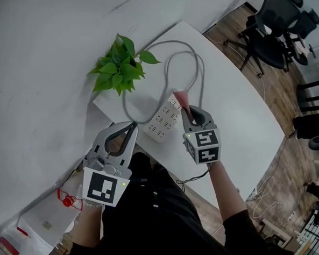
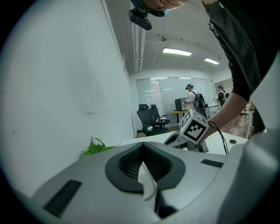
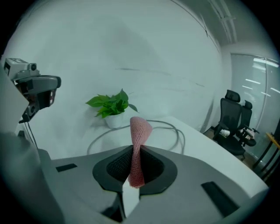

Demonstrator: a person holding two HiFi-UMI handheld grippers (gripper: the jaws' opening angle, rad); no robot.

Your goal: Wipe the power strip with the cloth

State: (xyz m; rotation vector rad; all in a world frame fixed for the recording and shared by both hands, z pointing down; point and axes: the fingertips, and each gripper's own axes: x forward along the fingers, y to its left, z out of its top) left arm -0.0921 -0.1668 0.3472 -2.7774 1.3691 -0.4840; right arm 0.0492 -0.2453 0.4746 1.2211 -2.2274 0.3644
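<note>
Over the white table (image 1: 241, 118), right tongs (image 1: 185, 114) pinch the cloth (image 3: 139, 131); left tongs (image 1: 131, 127) closed, empty.

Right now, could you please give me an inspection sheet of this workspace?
Surface: white table, mostly bare.
Job's things: white power strip lies near the table's near edge; pink cloth stands pinched in the right gripper.
Clutter: potted plant at the table's wall-side corner.
Grippers: right gripper shut on the cloth, by the strip; left gripper shut, empty.
Cables: grey cable loops across the table from the strip.
Surroundings: white wall, office chairs, wooden floor.
</note>
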